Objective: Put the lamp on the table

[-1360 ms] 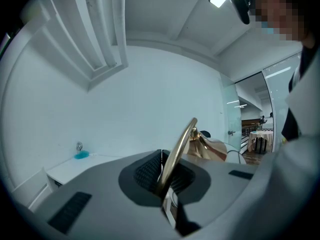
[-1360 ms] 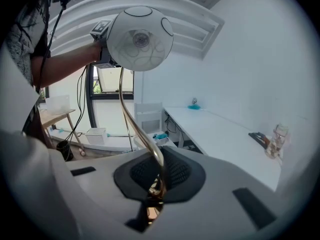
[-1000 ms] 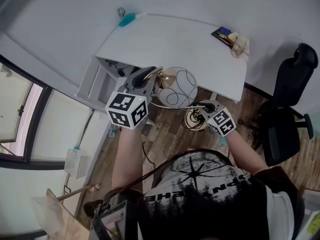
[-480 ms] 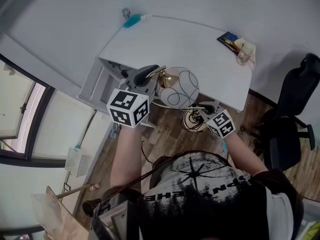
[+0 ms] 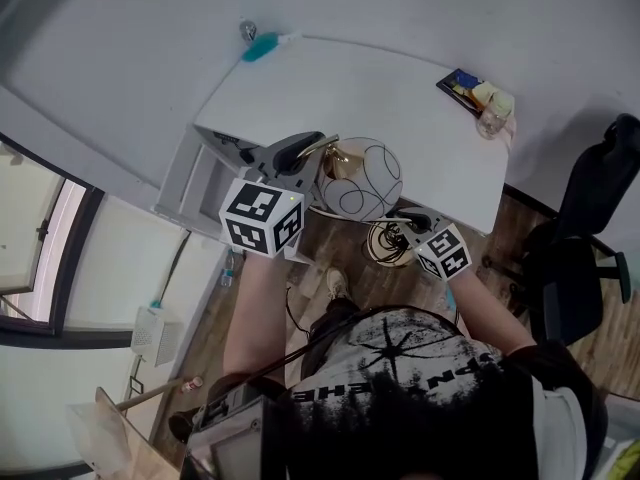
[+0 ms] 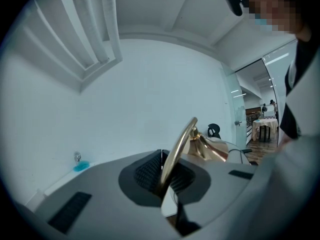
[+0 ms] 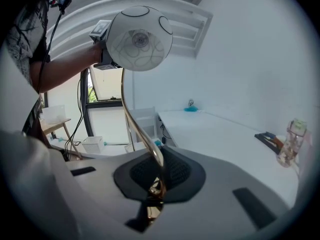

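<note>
Lamp (image 5: pixel 362 178), a white globe shade scribbled with black loops on a thin curved brass stem and round brass base (image 5: pixel 384 242), hangs in the air in the head view, just off the near edge of the white curved table (image 5: pixel 360 83), which lies at its twelve o'clock. The left gripper (image 5: pixel 305 149) sits at the globe's nine o'clock, the right gripper (image 5: pixel 402 218) at its five o'clock, above the base over the wooden floor. A black office chair (image 5: pixel 585 258) stands well apart at three o'clock.

In the left gripper view, the left gripper (image 6: pixel 165 176) has its pads pinched shut on the brass stem (image 6: pixel 177 149) near the shade's brass cap.

In the right gripper view, the right gripper (image 7: pixel 155 176) is likewise clamped on the stem (image 7: pixel 135 119) low down, with the globe shade (image 7: pixel 140 36) up at twelve o'clock and the table (image 7: pixel 220 136) at two o'clock.

Likely trouble: the stem is slim and smooth, so the top-heavy lamp could twist in the pads. The base appears lower than the tabletop and could knock the edge unless raised first. Uneven movement of the two hands could bend the stem.
</note>
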Motion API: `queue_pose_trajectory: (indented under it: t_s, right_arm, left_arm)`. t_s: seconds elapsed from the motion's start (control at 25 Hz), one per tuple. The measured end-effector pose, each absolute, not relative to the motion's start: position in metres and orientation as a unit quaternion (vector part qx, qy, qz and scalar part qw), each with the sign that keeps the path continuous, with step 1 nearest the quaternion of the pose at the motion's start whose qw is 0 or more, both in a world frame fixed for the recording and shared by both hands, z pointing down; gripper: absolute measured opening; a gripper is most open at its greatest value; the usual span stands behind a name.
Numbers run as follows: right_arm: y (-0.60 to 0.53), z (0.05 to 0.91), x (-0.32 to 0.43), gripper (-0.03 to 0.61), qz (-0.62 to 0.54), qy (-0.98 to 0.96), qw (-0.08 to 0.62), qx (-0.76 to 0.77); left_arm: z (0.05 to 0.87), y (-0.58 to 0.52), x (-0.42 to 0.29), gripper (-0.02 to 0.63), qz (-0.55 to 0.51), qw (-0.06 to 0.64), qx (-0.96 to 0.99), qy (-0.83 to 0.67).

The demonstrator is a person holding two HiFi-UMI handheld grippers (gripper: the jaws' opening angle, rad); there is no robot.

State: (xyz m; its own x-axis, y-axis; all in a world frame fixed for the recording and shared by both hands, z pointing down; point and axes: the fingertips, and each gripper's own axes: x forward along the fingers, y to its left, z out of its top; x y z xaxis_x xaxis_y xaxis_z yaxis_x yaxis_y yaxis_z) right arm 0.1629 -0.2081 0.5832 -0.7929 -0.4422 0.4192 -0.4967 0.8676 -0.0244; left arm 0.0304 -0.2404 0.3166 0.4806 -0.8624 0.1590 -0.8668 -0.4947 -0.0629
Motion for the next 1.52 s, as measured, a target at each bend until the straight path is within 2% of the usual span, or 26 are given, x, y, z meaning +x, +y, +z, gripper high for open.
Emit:
queue_pose_trajectory:
  t_s: [0.88,1.52]
  right_arm:
    - [-0.336,0.587,0.042,0.018,0.085,-0.922,0.208,0.315]
    - [-0.405,0.590,-0.022,0.019,0.088,-0.916,0.207,0.332]
  left_arm:
    - [0.323,-0.384,-0.089,0.017,0.081,0.013,0.890,-0.448]
    - [0.325,-0.454,-0.148,0.017,0.084,0.005,0.900,-0.428]
